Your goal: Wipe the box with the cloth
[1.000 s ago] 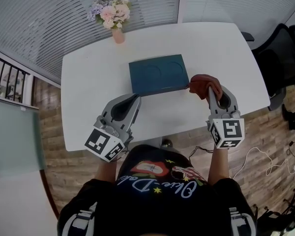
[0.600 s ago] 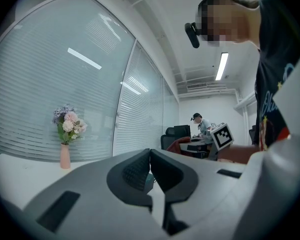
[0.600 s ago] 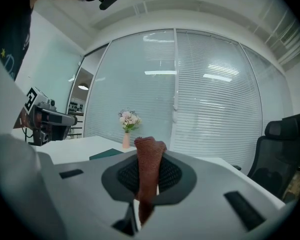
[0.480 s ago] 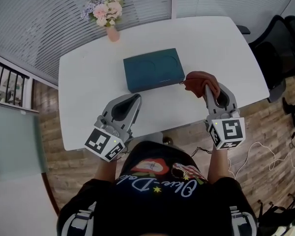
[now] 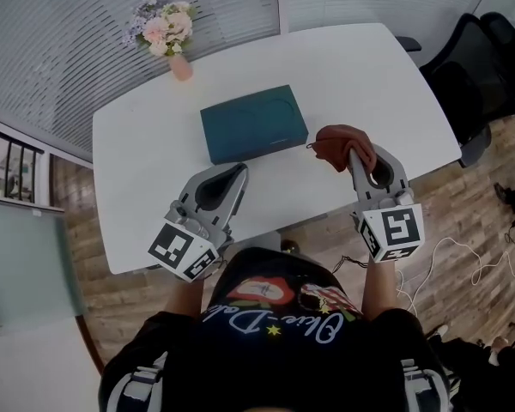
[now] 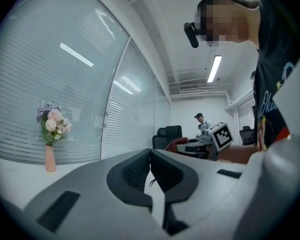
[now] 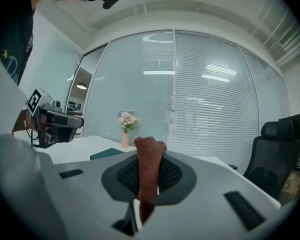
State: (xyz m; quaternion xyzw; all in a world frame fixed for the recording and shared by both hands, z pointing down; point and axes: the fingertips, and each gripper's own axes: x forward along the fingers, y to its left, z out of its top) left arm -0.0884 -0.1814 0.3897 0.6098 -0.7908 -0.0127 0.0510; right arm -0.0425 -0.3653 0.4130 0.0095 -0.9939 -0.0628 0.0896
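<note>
A flat dark teal box (image 5: 253, 123) lies on the white table (image 5: 154, 196), a little left of its middle. In the right gripper view the box (image 7: 109, 153) shows low at the left. My right gripper (image 5: 354, 154) is shut on a reddish-brown cloth (image 5: 342, 145), held just right of the box's near right corner and above the table. The cloth (image 7: 149, 176) stands pinched between the jaws. My left gripper (image 5: 238, 172) is shut with nothing in it, hovering near the table's front edge, below the box. The left gripper (image 6: 150, 155) points level across the room.
A pink vase of flowers (image 5: 166, 38) stands at the table's far left corner. A black office chair (image 5: 472, 63) sits off the table's right end. Window blinds run behind the table. Cables lie on the wooden floor at the right.
The whole scene has slid left and slightly down in the head view as the head turned. Both grippers hold nearly the same place, the right one still gripping the cloth.
</note>
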